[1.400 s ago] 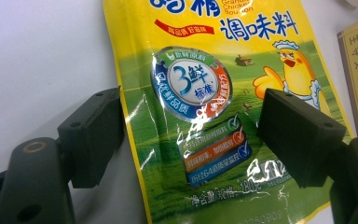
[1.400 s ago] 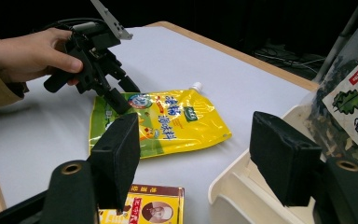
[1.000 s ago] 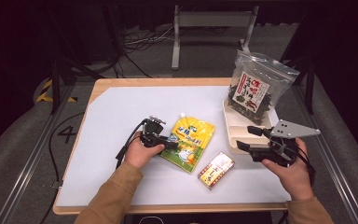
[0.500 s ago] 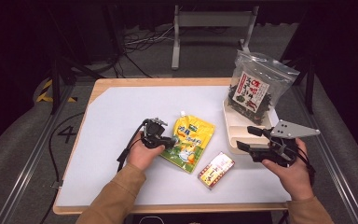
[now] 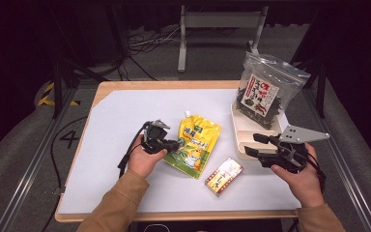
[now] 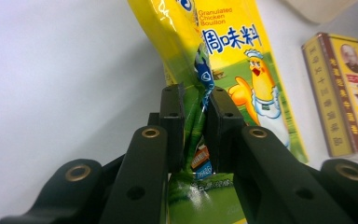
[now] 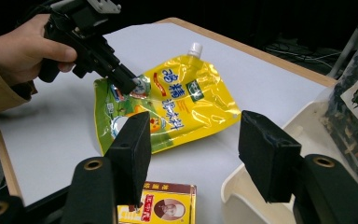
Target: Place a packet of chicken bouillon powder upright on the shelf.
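Observation:
A yellow and green bouillon pouch [image 5: 195, 144] with a white spout lies mid-table. My left gripper [image 5: 176, 144] is shut on the pouch's left edge; in the left gripper view the jaws pinch a raised fold of the pouch [image 6: 193, 116]. The right gripper view shows the pouch [image 7: 182, 100] with the left gripper [image 7: 130, 84] clamped on its green corner. My right gripper [image 5: 253, 145] hovers open at the front of a cream tray [image 5: 241, 140], its jaws apart with nothing between them [image 7: 191, 154].
A small yellow and red box [image 5: 223, 176] lies in front of the pouch, also seen as the box [image 6: 347, 88] and the box [image 7: 161, 205]. A clear bag of dark dried leaves [image 5: 265, 92] stands in the tray's far end. A cable trails from the left gripper.
My left gripper has slid a little to the right and closed onto the pouch's edge, lifting it slightly. The right gripper has stayed in place.

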